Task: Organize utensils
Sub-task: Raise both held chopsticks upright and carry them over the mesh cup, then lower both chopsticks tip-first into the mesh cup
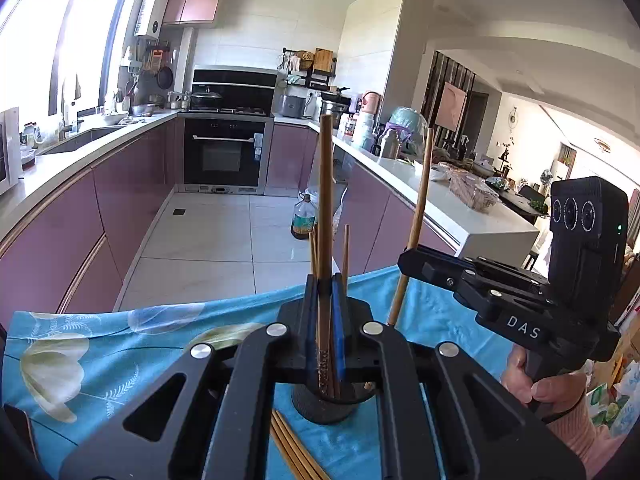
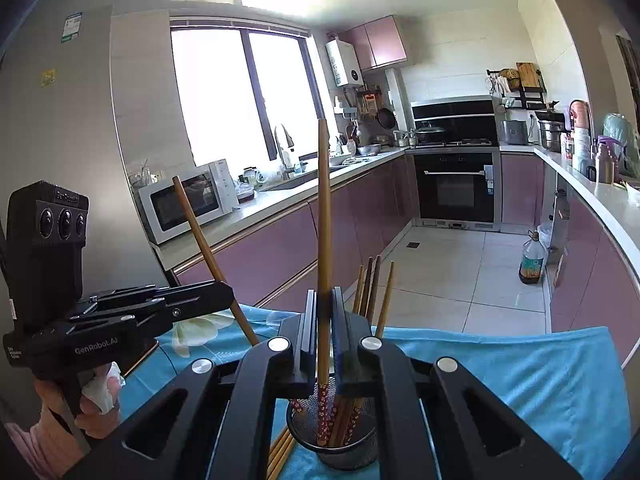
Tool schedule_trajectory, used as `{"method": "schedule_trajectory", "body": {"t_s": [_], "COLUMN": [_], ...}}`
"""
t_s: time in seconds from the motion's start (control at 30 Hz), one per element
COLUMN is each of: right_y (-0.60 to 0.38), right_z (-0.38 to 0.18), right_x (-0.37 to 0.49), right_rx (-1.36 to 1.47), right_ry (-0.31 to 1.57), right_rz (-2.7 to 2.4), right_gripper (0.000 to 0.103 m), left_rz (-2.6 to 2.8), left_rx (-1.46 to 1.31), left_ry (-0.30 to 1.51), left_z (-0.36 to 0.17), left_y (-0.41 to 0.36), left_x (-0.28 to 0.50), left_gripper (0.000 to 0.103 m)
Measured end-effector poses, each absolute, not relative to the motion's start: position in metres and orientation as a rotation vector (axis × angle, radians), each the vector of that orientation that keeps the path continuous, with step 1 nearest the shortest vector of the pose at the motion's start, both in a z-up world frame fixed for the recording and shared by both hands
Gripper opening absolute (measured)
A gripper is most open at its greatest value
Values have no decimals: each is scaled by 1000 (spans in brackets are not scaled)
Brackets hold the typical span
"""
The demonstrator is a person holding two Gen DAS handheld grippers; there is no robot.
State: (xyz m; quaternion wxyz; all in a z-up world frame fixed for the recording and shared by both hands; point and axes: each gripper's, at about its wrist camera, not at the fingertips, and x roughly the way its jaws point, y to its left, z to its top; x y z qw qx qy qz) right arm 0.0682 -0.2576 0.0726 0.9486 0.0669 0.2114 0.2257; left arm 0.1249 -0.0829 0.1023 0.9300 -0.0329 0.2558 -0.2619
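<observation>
Left gripper (image 1: 325, 304): pressed together on one chopstick, seen at bottom centre of the left wrist view; it also shows at lower left of the right wrist view.
Left chopstick (image 1: 326, 200): brown, held near its patterned lower end, standing almost upright from the pads to mid-frame.
Right gripper (image 2: 325, 312): pinching a second chopstick, at bottom centre of the right wrist view; in the left wrist view it enters from the right edge.
Right chopstick (image 2: 323, 220): brown shaft, floral red lower end, nearly upright, its lower end inside the holder.
Holder (image 2: 334, 446): dark mesh cup standing on the table, directly below both grippers at bottom centre; several more chopsticks lean inside it.
Loose chopsticks (image 1: 294, 450): a few light-coloured ones lying flat on the cloth, just left of the holder's base.
Table (image 2: 520, 380): covered by a blue floral cloth, filling the lower band of both views.
Hands: one hand (image 1: 540, 384) grips the right handle at lower right; the other hand (image 2: 94, 404) grips the left handle at lower left.
</observation>
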Motion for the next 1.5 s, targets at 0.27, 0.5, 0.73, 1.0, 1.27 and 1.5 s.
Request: {"method": "schedule_trajectory", "body": {"t_s": [0.27,0.5,0.73,1.0,1.27,1.5], "right_y": [-260,-260,-253,-253,-252,-251], "right_z": [57,42,27,14,7,6], "right_x": [82,91,98,110,113,114], "right_rx": [155,149,123,131,135,145], "right_ry": [468,518,599,666,683,680], "right_rz": [433,430,428,413,399,389], "right_gripper": [6,6,6,6,8,14], "left_rz": [-532,-535,-556,-557,-551,-541], "left_rx": [-45,-14,28,36,32,14], "left_ry": [594,639,677,723,758,757], "left_z": [81,64,55,45,35,28], "left_y": [-94,-100,-108,-114,-122,-118], "left_x": [145,151,155,171,187,187], "left_gripper": [8,8,8,8,8,8]}}
